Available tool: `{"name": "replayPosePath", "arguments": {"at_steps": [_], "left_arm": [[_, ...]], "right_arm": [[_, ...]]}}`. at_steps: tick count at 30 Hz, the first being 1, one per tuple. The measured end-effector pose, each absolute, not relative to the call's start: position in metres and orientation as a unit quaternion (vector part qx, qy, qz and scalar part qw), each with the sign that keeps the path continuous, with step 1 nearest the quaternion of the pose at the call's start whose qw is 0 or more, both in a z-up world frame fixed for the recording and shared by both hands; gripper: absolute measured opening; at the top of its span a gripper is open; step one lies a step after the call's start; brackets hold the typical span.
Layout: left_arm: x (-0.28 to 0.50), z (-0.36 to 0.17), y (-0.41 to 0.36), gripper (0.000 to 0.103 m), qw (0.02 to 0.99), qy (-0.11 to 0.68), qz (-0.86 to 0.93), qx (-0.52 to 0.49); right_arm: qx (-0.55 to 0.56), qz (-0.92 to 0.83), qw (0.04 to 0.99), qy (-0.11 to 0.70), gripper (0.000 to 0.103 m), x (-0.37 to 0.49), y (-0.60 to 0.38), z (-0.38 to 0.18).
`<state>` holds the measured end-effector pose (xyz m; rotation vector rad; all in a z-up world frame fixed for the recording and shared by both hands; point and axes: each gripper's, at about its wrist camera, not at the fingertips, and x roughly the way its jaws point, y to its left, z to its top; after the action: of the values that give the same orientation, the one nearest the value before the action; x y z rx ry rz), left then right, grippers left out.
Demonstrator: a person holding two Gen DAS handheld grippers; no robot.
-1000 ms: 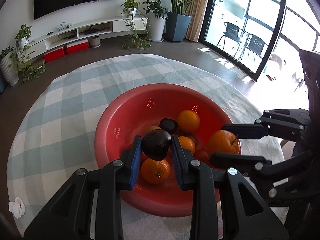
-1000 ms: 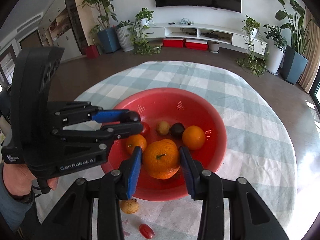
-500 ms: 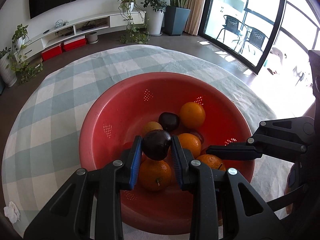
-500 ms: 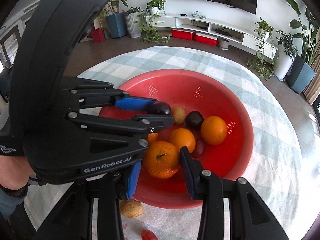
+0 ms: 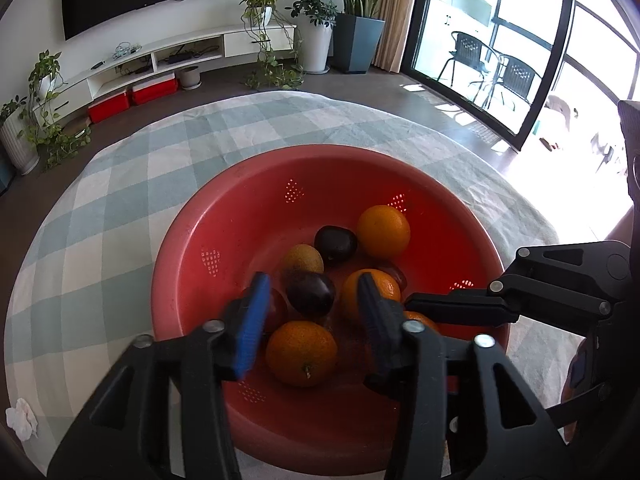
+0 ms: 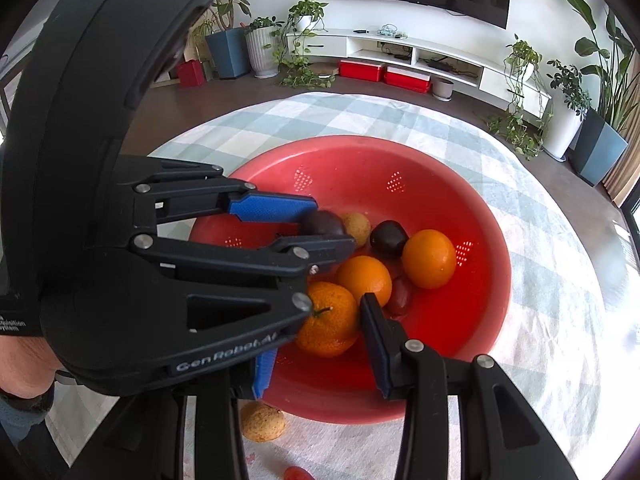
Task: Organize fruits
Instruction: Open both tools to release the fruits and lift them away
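Observation:
A red perforated bowl (image 5: pixel 224 248) (image 6: pixel 488 320) sits on the checked tablecloth and holds oranges, dark plums and a small brownish fruit. My left gripper (image 5: pixel 310 306) is open over the bowl; a dark plum (image 5: pixel 311 293) (image 6: pixel 322 223) lies loose between its spread fingers. My right gripper (image 6: pixel 320 342) holds an orange (image 6: pixel 329 319) between its fingers just above the bowl's near side; its left finger is mostly hidden behind the left gripper. In the left wrist view the right gripper (image 5: pixel 452 308) reaches in from the right.
A tan fruit (image 6: pixel 262 423) and a small red fruit (image 6: pixel 296 473) lie on the cloth in front of the bowl. A crumpled white tissue (image 5: pixel 22 422) lies at the table's left edge. Other oranges (image 5: pixel 383 230) (image 5: pixel 301 353) and a plum (image 5: pixel 335 243) fill the bowl.
My left gripper opened and let go of the dark plum, which now rests in the bowl. My right gripper moved lower into the bowl with the orange.

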<state>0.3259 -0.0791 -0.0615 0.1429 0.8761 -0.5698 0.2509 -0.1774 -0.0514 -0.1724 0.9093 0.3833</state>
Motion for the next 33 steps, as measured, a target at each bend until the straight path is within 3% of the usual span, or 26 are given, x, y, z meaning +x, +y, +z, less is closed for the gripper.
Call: {"name": "replayPosePath", "arguments": {"at_steps": [8, 13, 18, 21, 33], "left_arm": [[0.323, -0.059, -0.077, 0.057, 0.867, 0.413, -0.272, 0.063], [0.312, -0.048, -0.066, 0.067, 0.875, 0.400, -0.269, 0.045], [0.288, -0.024, -0.054, 0.092, 0.894, 0.367, -0.253, 0.041], [0.269, -0.010, -0.044, 0.101, 0.906, 0.346, -0.240, 0.036], [0.175, -0.019, -0.019, 0.103, 0.927, 0.332, -0.157, 0.077]], "right_arm": [[-0.081, 0.177, 0.882, 0.429, 0.045, 0.249, -0.179, -0.049], [-0.085, 0.167, 0.892, 0.411, 0.059, 0.238, -0.180, -0.043], [-0.067, 0.162, 0.904, 0.391, 0.070, 0.222, -0.189, -0.030], [-0.049, 0.157, 0.911, 0.377, 0.078, 0.210, -0.195, -0.021], [0.028, 0.138, 0.927, 0.349, 0.090, 0.121, -0.220, -0.025]]}}
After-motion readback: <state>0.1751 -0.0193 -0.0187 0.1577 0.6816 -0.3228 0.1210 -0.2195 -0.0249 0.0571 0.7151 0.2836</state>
